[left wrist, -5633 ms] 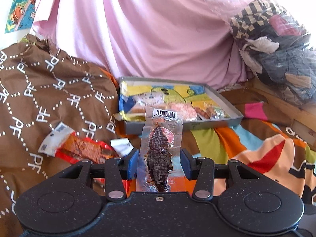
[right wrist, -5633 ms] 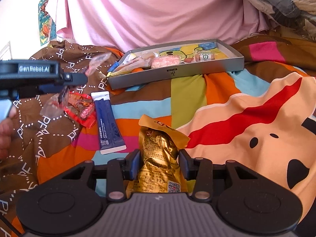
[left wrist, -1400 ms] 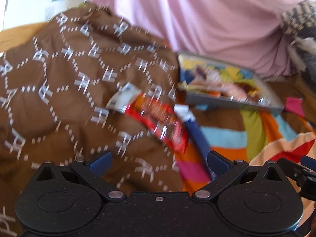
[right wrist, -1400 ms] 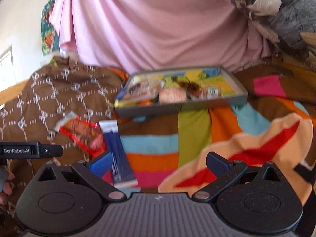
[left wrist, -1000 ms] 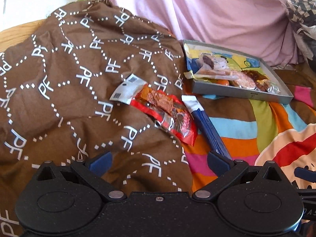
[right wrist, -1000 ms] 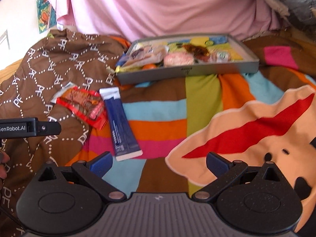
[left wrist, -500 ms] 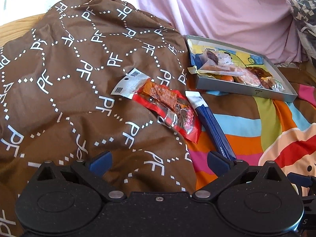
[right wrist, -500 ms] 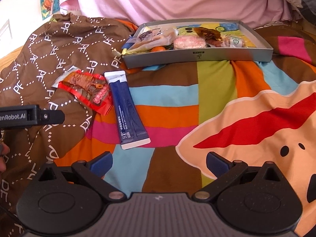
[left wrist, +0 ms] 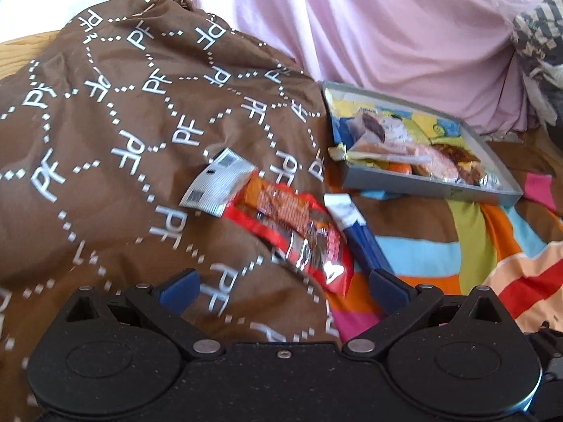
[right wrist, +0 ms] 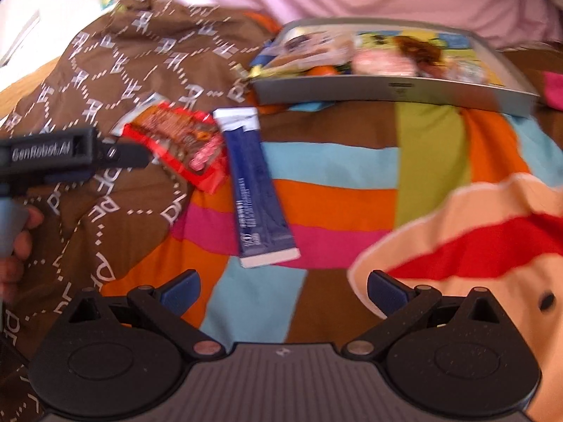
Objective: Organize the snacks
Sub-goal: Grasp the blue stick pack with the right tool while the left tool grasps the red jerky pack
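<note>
Snacks lie scattered across a bed: a red snack packet [left wrist: 281, 225] with a silver barcoded end rests on a brown quilt [left wrist: 116, 112] printed with white letters, and a long blue sachet [right wrist: 253, 190] lies just beside it, at the packet's right edge, on a bright striped blanket [right wrist: 352, 161]. Farther back, a grey tray [left wrist: 432, 190] sits on the blanket against a pink draped cloth [left wrist: 387, 35], already holding several wrapped snacks; its floor shows a yellow and blue cartoon print. The left gripper [left wrist: 281, 286] hovers low over the quilt with its blue-padded jaws spread wide and nothing between them, the red packet lying just ahead of the gap and the blue sachet running toward its right finger. The right gripper [right wrist: 283, 288] hangs over the striped blanket, jaws likewise wide apart and empty, the white lower end of the blue sachet just ahead of them. In the right wrist view the left gripper reaches in from the left edge toward the red packet, and a person's hand [right wrist: 17, 239] grips its handle. That view is blurred, so the tray's contents cannot be told apart in detail.
</note>
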A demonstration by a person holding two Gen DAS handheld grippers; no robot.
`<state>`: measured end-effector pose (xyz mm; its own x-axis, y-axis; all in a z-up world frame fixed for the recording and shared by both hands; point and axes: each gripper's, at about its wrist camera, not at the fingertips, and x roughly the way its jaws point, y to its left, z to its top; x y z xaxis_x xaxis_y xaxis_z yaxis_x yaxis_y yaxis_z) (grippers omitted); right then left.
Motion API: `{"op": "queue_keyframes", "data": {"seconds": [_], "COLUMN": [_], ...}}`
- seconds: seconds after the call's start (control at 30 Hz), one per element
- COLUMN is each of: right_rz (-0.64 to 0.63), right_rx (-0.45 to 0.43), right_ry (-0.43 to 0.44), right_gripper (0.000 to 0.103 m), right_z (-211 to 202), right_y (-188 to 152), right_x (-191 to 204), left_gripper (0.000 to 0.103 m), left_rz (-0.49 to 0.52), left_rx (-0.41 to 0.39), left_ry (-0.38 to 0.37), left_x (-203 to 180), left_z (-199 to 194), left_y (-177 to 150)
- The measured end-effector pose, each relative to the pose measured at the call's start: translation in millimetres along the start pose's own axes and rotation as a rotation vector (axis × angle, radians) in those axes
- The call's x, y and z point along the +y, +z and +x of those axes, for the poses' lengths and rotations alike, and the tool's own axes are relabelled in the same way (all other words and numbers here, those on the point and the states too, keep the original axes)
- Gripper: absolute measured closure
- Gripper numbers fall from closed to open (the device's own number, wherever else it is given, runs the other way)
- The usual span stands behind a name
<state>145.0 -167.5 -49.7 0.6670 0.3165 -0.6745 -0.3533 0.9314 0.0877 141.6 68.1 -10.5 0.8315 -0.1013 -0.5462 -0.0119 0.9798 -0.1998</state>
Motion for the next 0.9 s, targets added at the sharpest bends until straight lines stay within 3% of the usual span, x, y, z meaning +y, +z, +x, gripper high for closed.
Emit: {"op": "queue_keyframes", "data": {"seconds": [0.33, 0.47, 0.63, 0.9], "right_rz": [-0.097, -0.11, -0.133, -0.058], "right_rx": [-0.019, -0.05, -0.092, -0.071], "right_ry": [0.02, 0.026, 0.058, 0.099], "right_gripper": [0.002, 0.012, 0.02, 0.055], "right_z": [36, 40, 46, 62], "right_y": [25, 30, 39, 45], "right_x": [7, 8, 12, 6], "left_gripper": [0.001, 0.001, 0.001, 0.001], "left_rz": [0.018, -0.002, -0.1, -0.232], "left_rx": [-0.045, -0.038, 0.008, -0.009], "left_ry": [-0.115, -0.164, -0.228, -0.218], "left_x": [6, 9, 17, 27], "left_z": [26, 37, 53, 72], "left_y": [12, 15, 20, 28]}}
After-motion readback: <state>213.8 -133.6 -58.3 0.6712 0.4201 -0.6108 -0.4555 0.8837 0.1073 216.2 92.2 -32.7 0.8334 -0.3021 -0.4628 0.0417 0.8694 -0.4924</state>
